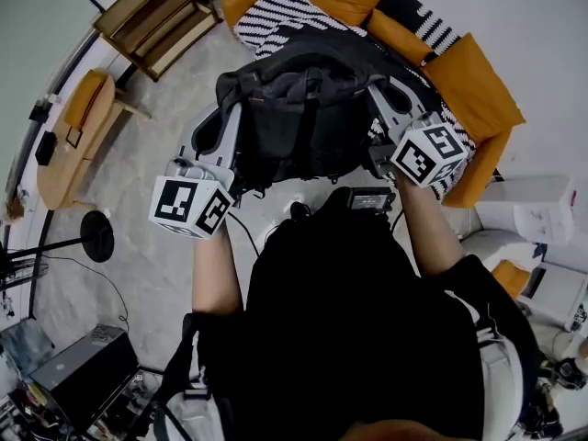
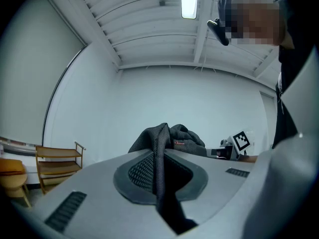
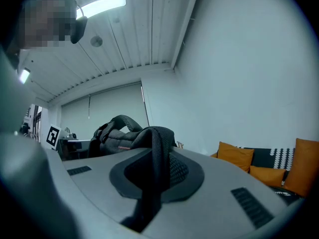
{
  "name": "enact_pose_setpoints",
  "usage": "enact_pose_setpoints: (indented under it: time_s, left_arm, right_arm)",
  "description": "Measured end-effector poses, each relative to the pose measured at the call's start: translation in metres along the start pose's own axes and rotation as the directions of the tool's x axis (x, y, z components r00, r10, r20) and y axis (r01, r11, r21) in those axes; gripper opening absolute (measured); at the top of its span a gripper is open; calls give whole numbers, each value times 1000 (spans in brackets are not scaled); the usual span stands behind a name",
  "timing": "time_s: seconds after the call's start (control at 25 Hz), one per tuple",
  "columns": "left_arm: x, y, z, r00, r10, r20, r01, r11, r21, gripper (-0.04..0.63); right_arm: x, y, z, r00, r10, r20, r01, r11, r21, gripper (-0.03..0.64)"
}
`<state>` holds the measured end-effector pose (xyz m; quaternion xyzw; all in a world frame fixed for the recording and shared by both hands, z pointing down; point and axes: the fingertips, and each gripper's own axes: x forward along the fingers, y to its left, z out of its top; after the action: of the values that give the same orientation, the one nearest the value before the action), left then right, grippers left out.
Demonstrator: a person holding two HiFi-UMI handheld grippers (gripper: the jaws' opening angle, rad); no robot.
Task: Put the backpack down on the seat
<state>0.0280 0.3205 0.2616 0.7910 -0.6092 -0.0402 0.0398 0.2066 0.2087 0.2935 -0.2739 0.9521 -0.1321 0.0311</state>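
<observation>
I hold a black backpack (image 1: 299,118) in the air in front of me, above the floor at the near edge of the sofa (image 1: 469,90). The sofa has orange cushions and a black-and-white striped seat cover (image 1: 276,12). My left gripper (image 1: 228,116) is shut on a black mesh strap (image 2: 159,168) at the bag's left side. At the right side my right gripper (image 1: 378,90) is shut on another mesh strap (image 3: 158,166). Each gripper view shows the bag's bulk (image 2: 185,138) (image 3: 117,132) beyond the jaws. The bag's underside is hidden.
A low wooden shelf (image 1: 156,16) stands at the far left, with a round wooden table (image 1: 69,141) below it. A black round stand base (image 1: 96,235) and cables lie on the floor at left. White boxes (image 1: 542,209) sit at the right, by the sofa's end.
</observation>
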Motion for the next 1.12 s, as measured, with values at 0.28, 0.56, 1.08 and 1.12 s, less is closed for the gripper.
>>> enact_pose_setpoints:
  time_s: [0.28,0.56,1.08,1.12]
  left_arm:
    - [48,59,10,1000,12,-19,-12,1000,7,37]
    - [99,94,7,999,1,-34,-1,1000,-19,37]
    - [240,176,2,996,49,-78,-54,997,-62,37]
    - [251,183,3,995,55,-78,-60,996,-61,37]
  right_arm:
    - [66,-21,10,1000,5,-4,-5,1000,13,48]
    - [114,-60,15,1000,19,3,-19,999,33,48]
    - [240,-172,40,996,89,-28,-87,994,70,48]
    - [251,-180,43,995,95,-27,-93,993,69,48]
